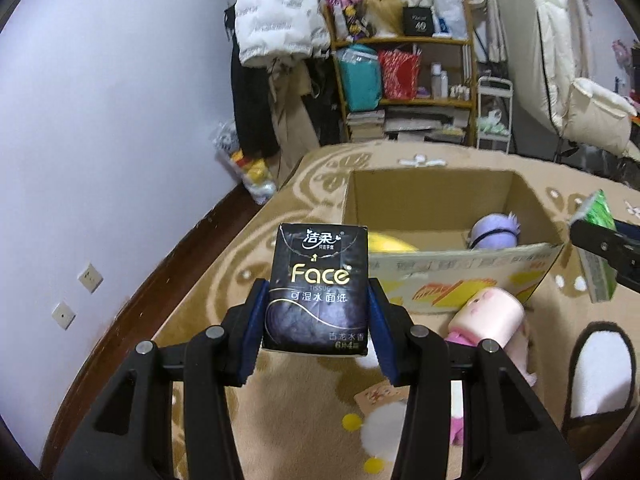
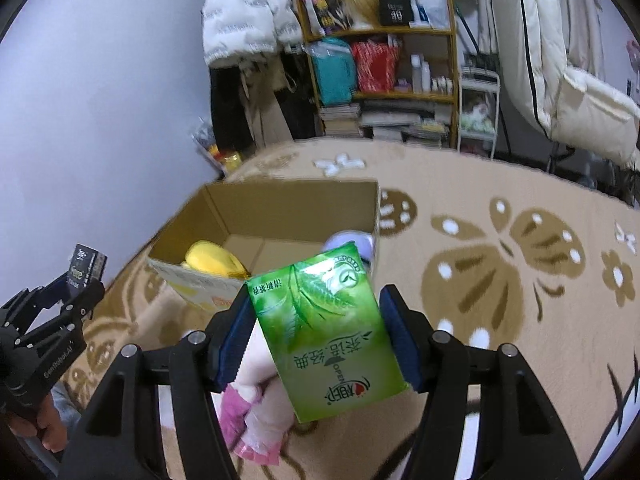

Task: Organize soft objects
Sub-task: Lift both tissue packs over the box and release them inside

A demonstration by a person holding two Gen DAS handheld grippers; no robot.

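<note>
— So, far left first: what has my left gripper (image 1: 318, 322) got?

— Its blue pads (image 1: 256, 332) are clamped on a black tissue pack (image 1: 319, 286), held upright above the carpet (image 1: 304, 412), on the near-left side of the box (image 1: 452, 276).

— And inside the box?

— I can see a yellow toy (image 2: 214, 262) at its left end and a purple toy (image 1: 494, 232) at its right end, both resting on the bottom. On the carpet just near the box's front wall lies a pink doll (image 1: 486, 316), on its side, partly hidden behind my left gripper's right finger.

— Further right?

— My right gripper (image 2: 320, 334) is squeezed onto a green tissue pack (image 2: 326, 332), tilted, printing upside down, held near the box's right end. A slipper (image 1: 600, 376) sits on the carpet at the near right.

— Background?

— A shelf (image 1: 404, 42) stands at the far wall, with a white jacket (image 1: 276, 12) hanging to its left.
</note>
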